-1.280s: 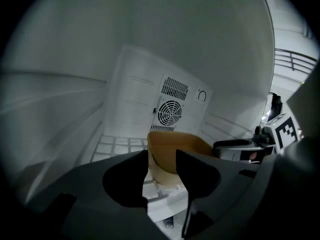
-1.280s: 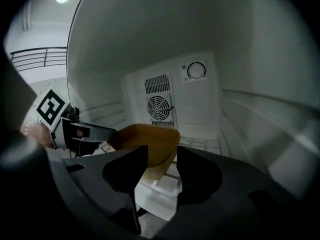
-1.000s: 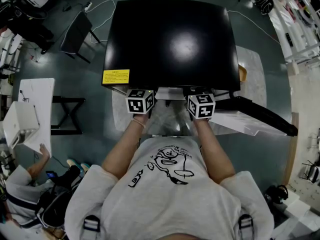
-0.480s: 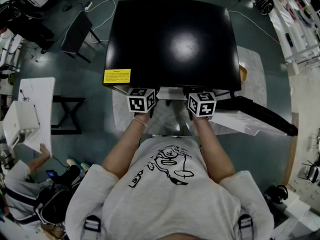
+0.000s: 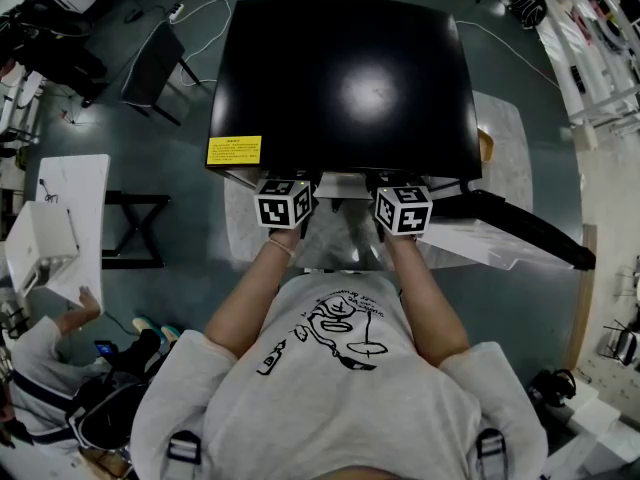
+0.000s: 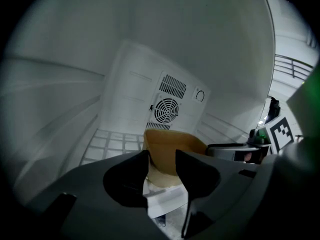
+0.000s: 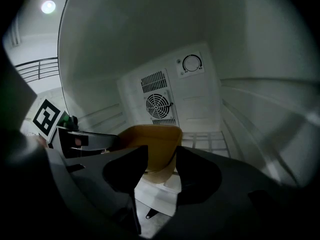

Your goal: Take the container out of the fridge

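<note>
White inner walls of the fridge (image 5: 340,78) fill both gripper views, with a round fan grille (image 6: 166,110) and a dial (image 7: 191,63) on the back panel. From the head view I see the black fridge from above, its door (image 5: 520,230) swung out to the right.

The container (image 6: 170,144), a tan tub, stands upright on the wire shelf (image 7: 210,141) in front of the fan grille, open side up. Its wider span appears to run side to side, across the fridge. Its floor is hidden behind the jaws, so I cannot tell what it holds.

The left gripper (image 6: 162,171) has its jaws spread, and the tub's left wall shows in the gap. The right gripper (image 7: 160,169) is also spread, with the tub's right wall in its gap. Whether either jaw touches the tub, I cannot tell.
</note>
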`<state>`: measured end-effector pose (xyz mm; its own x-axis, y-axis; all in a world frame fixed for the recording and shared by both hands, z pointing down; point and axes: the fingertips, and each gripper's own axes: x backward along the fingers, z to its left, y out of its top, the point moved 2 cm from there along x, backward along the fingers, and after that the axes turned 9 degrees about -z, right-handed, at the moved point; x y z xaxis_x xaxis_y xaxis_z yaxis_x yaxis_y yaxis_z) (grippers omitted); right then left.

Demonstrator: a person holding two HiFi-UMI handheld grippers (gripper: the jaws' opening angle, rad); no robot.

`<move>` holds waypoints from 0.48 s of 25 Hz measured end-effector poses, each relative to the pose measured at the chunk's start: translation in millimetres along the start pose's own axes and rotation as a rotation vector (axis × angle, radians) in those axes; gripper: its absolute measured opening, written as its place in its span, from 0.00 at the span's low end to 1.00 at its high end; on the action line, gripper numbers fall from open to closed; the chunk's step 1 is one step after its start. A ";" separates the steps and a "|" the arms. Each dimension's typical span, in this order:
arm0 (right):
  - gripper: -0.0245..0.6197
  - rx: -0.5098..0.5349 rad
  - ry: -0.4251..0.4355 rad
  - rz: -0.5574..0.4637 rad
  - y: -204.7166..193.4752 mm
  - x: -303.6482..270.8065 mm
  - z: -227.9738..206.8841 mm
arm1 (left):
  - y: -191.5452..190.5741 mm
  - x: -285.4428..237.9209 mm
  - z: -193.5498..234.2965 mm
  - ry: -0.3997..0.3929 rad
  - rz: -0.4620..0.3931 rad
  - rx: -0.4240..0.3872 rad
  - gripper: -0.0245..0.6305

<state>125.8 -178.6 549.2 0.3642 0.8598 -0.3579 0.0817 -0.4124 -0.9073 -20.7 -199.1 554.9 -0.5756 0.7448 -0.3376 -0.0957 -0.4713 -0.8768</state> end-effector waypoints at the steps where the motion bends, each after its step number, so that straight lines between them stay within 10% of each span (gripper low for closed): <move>1: 0.31 0.001 -0.001 -0.001 0.0 0.7 0.1 | -0.2 0.7 -0.6 -0.001 0.000 0.001 0.32; 12: 0.31 0.020 -0.006 -0.023 8.6 14.3 4.7 | 1.8 12.1 -8.7 -0.010 -0.016 0.007 0.31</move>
<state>127.4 -168.4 535.3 0.3567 0.8709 -0.3381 0.0712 -0.3862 -0.9196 -20.8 -186.8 546.2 -0.5822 0.7473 -0.3201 -0.1108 -0.4630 -0.8794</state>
